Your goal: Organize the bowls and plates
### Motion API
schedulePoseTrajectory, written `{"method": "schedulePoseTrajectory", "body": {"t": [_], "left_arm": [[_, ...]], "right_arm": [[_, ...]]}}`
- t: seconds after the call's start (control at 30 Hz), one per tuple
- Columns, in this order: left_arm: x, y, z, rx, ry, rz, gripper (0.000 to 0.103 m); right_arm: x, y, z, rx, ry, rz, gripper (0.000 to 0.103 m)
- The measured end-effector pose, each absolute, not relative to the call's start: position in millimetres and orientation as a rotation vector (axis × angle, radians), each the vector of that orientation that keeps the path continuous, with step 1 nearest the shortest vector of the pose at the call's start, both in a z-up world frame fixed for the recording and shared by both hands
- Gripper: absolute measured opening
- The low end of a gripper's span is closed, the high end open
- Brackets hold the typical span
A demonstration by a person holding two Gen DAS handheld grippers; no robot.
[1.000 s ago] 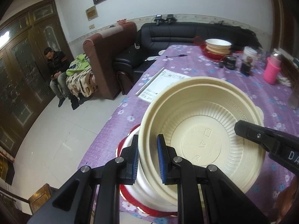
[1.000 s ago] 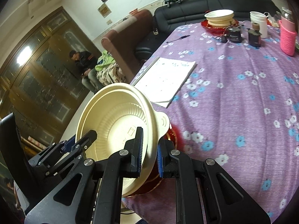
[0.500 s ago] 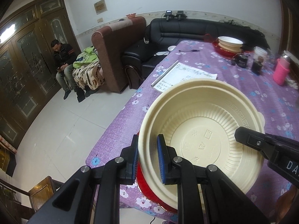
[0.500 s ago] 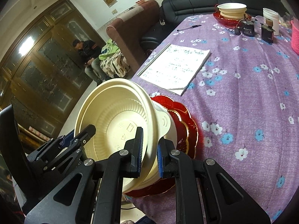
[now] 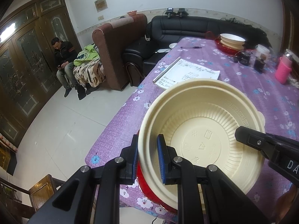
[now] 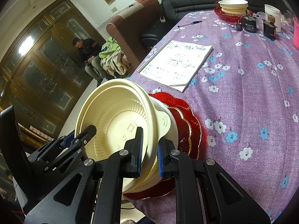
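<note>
A cream plastic bowl [image 5: 201, 130] [image 6: 115, 115] is held tilted between both grippers over a stack of red plates [image 6: 186, 123] [image 5: 147, 188] at the near corner of the purple table. My left gripper [image 5: 147, 143] is shut on the bowl's left rim. My right gripper [image 6: 149, 138] is shut on the opposite rim, next to a paler handle tab [image 6: 164, 121]. A whiter bowl seems nested under the cream one. Each view shows the other gripper's tip at the bowl's far rim. I cannot tell whether the bowl rests on the plates.
At the table's far end, another red plate holds stacked cream bowls [image 5: 231, 41] [image 6: 233, 5]. A notebook [image 5: 186, 72] [image 6: 177, 63] lies mid-table, a pen [image 6: 188, 23] beyond it. Black gadgets, a white cup and a pink bottle [image 5: 284, 69] stand far right. A person [image 5: 63, 61] sits by the cabinets.
Both grippers, still clamped on the bowl, have shifted slightly back toward the table's near edge and a little lower. More of the red plates shows under the bowl.
</note>
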State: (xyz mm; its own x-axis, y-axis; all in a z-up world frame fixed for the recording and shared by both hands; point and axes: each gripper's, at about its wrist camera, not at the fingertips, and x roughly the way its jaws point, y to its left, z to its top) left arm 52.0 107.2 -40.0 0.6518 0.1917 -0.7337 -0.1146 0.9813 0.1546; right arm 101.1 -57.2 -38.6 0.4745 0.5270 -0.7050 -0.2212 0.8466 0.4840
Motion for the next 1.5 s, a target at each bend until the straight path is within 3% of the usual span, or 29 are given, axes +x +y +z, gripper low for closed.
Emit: {"method": "schedulePoseTrajectory", "body": {"t": [0.67,0.83,0.93,1.0,1.07,1.17,1.23,1.5], "left_arm": [[47.4,108.3,-39.3,0.101,0.86,0.151,0.02],[40.1,111.0,-30.2,0.115,0.832,0.16,0.04],[34.8,115.5,-21.4,0.099,0.799,0.154,0.043],[33.4,120.7,-16.5,0.057,0.783,0.127,0.05],[30.5,128.7,-11.5,-0.015,0.754,0.089,0.066],[22.0,136.1,-2.2,-0.088,0.672,0.086,0.072],[17.6,133.7,3.3,-0.084,0.627,0.108,0.082],[4.5,112.7,19.4,-0.033,0.496,0.159,0.088]], "right_arm": [[100.6,-57.3,-38.9,0.325,0.957,0.454,0.015],[92.2,-45.5,-28.5,0.179,0.922,0.46,0.024],[84.6,-38.0,-18.9,0.06,0.887,0.481,0.034],[79.7,-35.2,-13.1,-0.039,0.875,0.485,0.034],[74.3,-39.1,-5.8,-0.084,0.851,0.489,0.034],[67.8,-55.5,7.9,-0.062,0.79,0.489,0.034],[64.9,-70.4,17.2,-0.019,0.752,0.488,0.034],[56.0,-101.7,22.7,0.139,0.677,0.497,0.034]]}}
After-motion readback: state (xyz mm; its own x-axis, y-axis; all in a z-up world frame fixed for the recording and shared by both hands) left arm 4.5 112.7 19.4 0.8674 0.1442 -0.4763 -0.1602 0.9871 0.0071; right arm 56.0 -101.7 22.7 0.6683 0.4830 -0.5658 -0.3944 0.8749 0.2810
